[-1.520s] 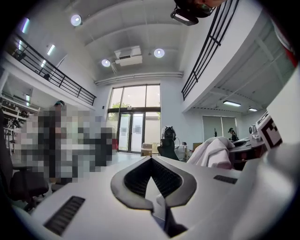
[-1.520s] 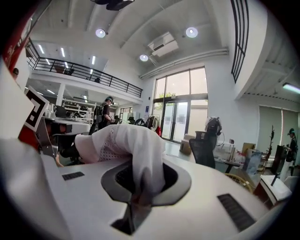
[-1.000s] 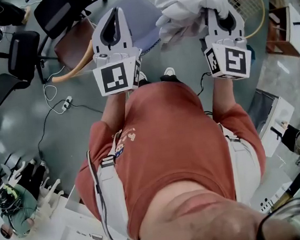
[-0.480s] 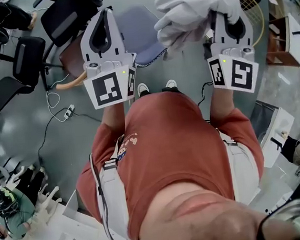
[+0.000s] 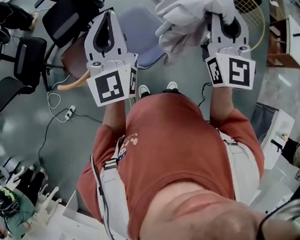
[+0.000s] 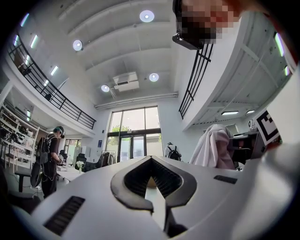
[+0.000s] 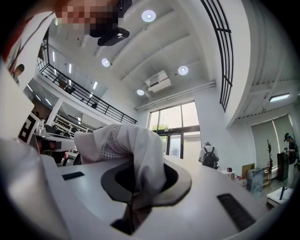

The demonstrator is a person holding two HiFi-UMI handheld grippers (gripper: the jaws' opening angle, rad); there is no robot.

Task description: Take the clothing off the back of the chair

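The grey-green floor fills the head view, and the person in a red shirt stands on it and holds both grippers up in front of the body. Black office chairs stand at the upper left. A chair with a blue-grey seat is in front of the person, and in this view it shows between the two grippers.

The white clothing is not on a chair back. It is lifted in a bunch at the upper right of the head view, at the tip of the right gripper, and it hides that tip. In the right gripper view the cloth goes down between the two jaws, which are almost together and pinch it; the rest of the cloth rises over the upper jaw and falls to the left. In the left gripper view the same clothing hangs at the right, in front of a dark desk. Its lower end is hidden behind the gripper body, so I cannot tell if it touches the seat.

The left gripper points the same way, well apart from the clothing. Its jaws meet at the tips and there is nothing between them.

The person's shoes show just below the seat. A white power strip with its cable lies on the floor at the left.
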